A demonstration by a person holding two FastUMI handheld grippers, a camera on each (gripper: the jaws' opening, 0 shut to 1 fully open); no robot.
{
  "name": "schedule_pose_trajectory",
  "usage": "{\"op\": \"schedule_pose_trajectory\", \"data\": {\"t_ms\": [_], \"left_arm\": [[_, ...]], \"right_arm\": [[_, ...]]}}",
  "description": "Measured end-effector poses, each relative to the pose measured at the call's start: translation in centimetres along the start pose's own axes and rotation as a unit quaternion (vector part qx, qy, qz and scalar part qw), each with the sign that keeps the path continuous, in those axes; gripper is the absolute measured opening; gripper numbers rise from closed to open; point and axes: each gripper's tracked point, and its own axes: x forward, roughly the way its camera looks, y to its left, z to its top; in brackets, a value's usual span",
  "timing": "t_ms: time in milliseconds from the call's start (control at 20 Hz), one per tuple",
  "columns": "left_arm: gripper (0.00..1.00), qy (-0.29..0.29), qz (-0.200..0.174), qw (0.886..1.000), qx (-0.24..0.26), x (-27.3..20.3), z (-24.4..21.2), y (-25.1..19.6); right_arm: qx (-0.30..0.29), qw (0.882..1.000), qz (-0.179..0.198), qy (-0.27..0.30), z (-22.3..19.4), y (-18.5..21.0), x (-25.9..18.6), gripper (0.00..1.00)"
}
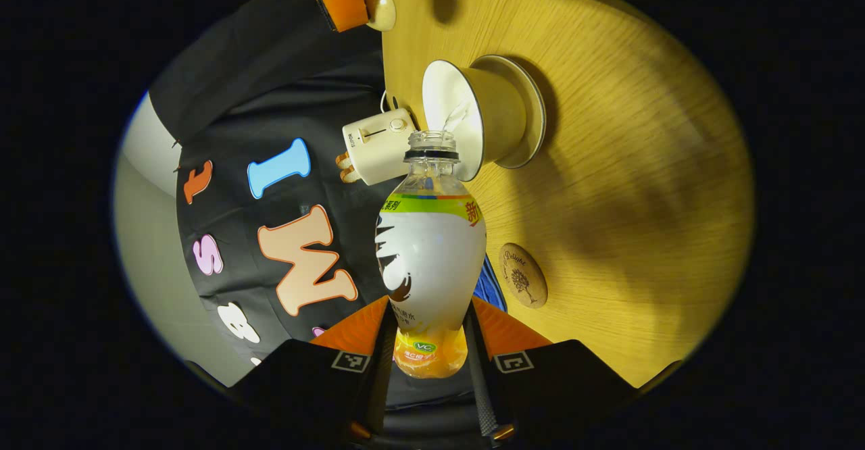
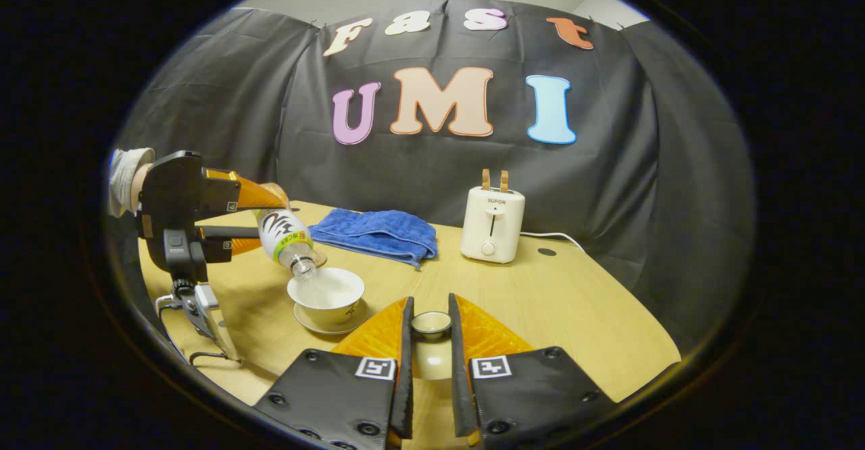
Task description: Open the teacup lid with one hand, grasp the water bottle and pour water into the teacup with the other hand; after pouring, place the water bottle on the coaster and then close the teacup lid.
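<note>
lid (image 2: pixel 431 323) gripped, bottle (image 1: pixel 430 261) tipped (water entering teacup (image 1: pixel 473 115))

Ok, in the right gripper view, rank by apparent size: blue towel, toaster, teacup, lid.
1. blue towel
2. toaster
3. teacup
4. lid, though being nearest the camera makes its rank unsure.

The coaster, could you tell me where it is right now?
In the left gripper view the coaster lies bare on the table, right of the bottle, apart from the teacup.
</note>
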Motion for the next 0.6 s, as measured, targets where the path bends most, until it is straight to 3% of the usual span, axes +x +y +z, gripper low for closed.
{"op": "schedule_pose_trajectory", "data": {"t_ms": [600], "left_arm": [[0.52,-0.001,0.017,0.996,0.086,0.3,-0.7,3.9]], "right_arm": [[-0.005,1.0,-0.004,-0.001,0.1,0.1,0.0,0.26]]}}
